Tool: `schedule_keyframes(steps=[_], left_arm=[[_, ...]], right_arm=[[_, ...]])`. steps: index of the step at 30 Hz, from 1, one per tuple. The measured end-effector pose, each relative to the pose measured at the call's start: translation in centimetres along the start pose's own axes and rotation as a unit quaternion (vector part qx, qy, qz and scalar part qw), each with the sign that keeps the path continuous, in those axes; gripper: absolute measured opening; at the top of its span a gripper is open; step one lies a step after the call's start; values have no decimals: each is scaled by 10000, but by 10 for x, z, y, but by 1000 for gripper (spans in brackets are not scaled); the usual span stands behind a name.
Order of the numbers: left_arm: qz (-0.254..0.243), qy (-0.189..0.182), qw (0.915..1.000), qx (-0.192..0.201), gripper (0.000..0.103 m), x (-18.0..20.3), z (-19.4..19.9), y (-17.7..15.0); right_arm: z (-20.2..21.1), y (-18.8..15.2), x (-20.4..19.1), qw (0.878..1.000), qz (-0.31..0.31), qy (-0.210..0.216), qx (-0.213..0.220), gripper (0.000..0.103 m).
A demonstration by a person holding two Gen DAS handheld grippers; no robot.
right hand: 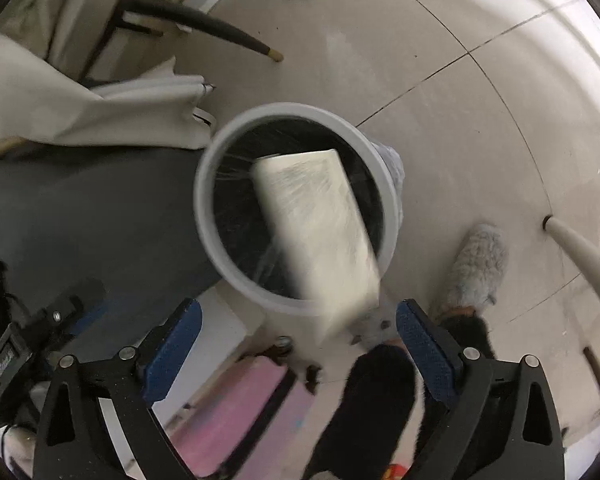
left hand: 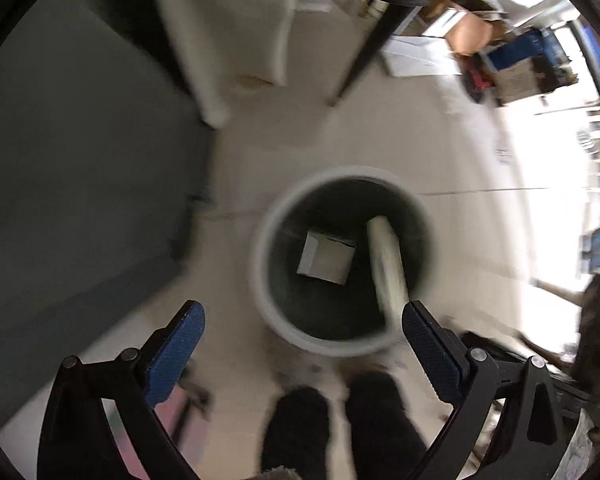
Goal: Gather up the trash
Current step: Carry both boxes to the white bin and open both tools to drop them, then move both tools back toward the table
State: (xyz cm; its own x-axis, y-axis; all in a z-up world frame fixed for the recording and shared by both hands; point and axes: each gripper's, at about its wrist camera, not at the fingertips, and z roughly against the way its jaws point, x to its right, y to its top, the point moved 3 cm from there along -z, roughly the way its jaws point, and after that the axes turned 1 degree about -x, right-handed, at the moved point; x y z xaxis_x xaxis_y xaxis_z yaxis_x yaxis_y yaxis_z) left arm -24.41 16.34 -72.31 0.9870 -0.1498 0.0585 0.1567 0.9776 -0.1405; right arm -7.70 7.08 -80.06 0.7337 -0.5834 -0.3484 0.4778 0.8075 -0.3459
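A round bin with a pale rim (left hand: 260, 256) and a dark liner stands on the floor below both grippers. A small white box (left hand: 324, 258) lies on its bottom. A long cream box (right hand: 316, 232), blurred and tilted, has its far end inside the bin (right hand: 204, 200) and its near end above the rim; in the left wrist view the cream box (left hand: 386, 264) leans along the bin's right side. My right gripper (right hand: 298, 304) is open just behind that box, and neither pad touches it. My left gripper (left hand: 303, 306) is open over the bin's near rim and holds nothing.
A person's dark trouser legs (left hand: 296, 428) and a fluffy slipper (right hand: 476, 268) stand close to the bin. Nearby are a grey mat (right hand: 100, 208), cream cloth (right hand: 100, 112), dark chair legs (right hand: 204, 20) and a pink flat item (right hand: 240, 412).
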Motion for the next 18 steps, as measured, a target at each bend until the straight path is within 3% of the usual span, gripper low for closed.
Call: schedule_keyframes(steps=[3,9,18], left_arm=[[-58,442,9989,158,101,-10,3,-5],[-90,599,9982,43,101,-11,24,-20],[-163,610,9978,221,101,-6,76,-39]], right_arm=[[-4,0,-2,9980,300,-533,154,99],[20,-3,-16,9845,693,-1544,463,99],[79,-25,-43,9716,976,-2000,801,99]])
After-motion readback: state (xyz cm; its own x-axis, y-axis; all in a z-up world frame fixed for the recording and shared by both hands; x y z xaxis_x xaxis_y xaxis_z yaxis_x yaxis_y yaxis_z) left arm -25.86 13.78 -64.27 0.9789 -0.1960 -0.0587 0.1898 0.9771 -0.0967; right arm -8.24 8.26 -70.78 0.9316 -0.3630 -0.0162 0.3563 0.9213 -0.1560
